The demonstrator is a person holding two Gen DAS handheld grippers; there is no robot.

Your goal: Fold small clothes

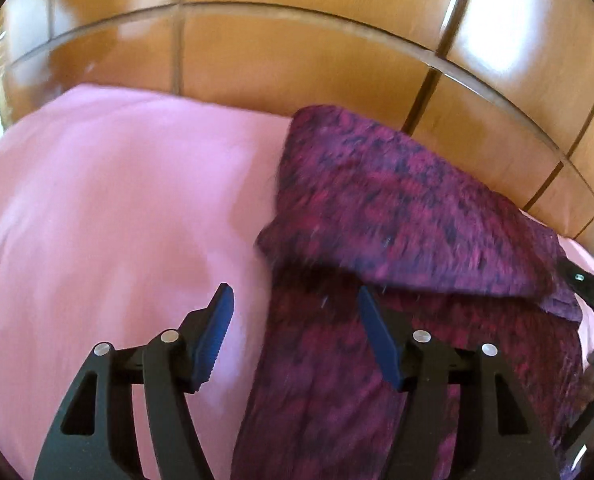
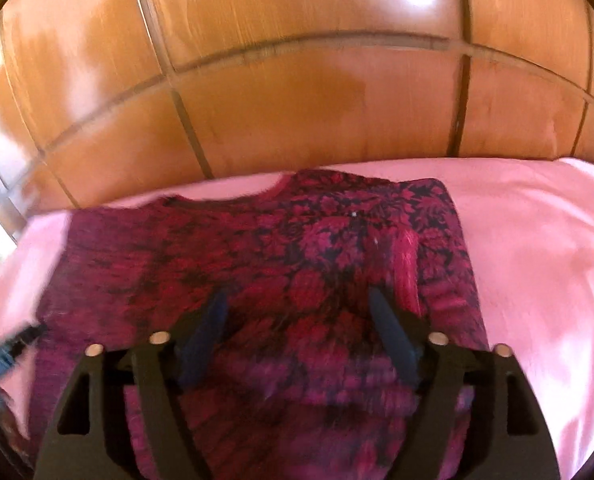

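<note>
Holding both grippers spread and empty, you are hovering over the garment rather than gripping it. Your left gripper (image 1: pixel 295 312) is sitting with its jaws wide apart, one blue pad (image 1: pixel 217 336) over the pink sheet (image 1: pixel 117 200) and the other above the left edge of the magenta floral top (image 1: pixel 397 208). Your right gripper (image 2: pixel 299 320) is likewise gaping, with nothing between its fingers, poised over the middle of the top (image 2: pixel 317 248).

That top is lying on the pink sheet (image 2: pixel 537 240) near the wooden headboard (image 2: pixel 297 100), neckline toward the wood. In the left view a side panel is already lying doubled over the body, so you are probably part-way through the side folds; blur is hiding whether that flap is fully settled. In the right view the right side is ending in a straight edge, possibly a fold too.

Next, you are likely needing a pinch on the hem corners nearest you, closing each gripper on both layers together, then carrying them toward the neckline. Watch that the loose flap is not sliding open as you lift.
</note>
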